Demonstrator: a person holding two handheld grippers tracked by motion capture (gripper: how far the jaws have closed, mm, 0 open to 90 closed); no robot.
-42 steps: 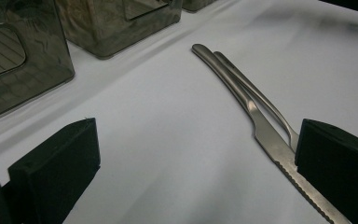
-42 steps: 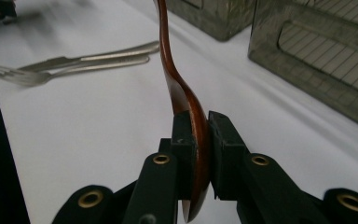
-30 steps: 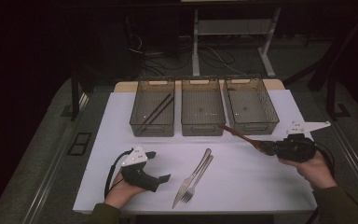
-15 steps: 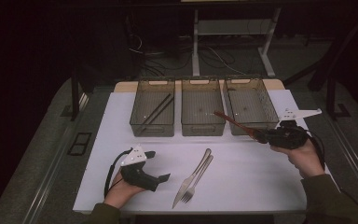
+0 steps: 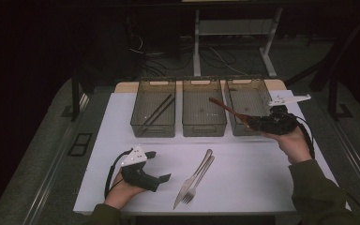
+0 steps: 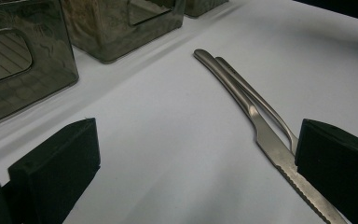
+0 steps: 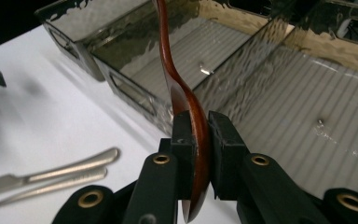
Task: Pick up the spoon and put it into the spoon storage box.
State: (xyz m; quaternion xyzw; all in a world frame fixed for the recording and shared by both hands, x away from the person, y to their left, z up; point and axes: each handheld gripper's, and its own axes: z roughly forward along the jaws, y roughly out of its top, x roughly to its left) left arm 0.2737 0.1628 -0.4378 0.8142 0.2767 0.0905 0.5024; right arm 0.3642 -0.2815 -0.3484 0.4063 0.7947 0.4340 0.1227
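Moved: since the earlier frames the right gripper (image 5: 254, 123) has been raised from the white table (image 5: 262, 178) and carried toward the bins, so that it is now held over the front edge of the right bin (image 5: 249, 105); the wooden spoon (image 5: 227, 110) has been carried with it.
Right gripper: closed on the wooden spoon (image 7: 186, 100), whose bowl end is pinched between the two black jaws in the right gripper view.
Spoon: held in the air, its handle reaching up and away from the jaws, out over the gap between the middle bin (image 5: 203, 107) and the right bin; nothing else is seen touching it.
Left gripper (image 5: 161, 177): held low at the near left of the table, unmoved from the earlier frames; its jaws are spread wide with nothing between them, as seen in the left gripper view (image 6: 191, 161).
Knife (image 5: 193, 178) and fork (image 5: 200, 178): laid side by side and touching on the table, just to the right of the left gripper, handles pointing toward the bins.
Left bin (image 5: 153, 111): two dark sticks (image 5: 159, 108) are seen lying in it.
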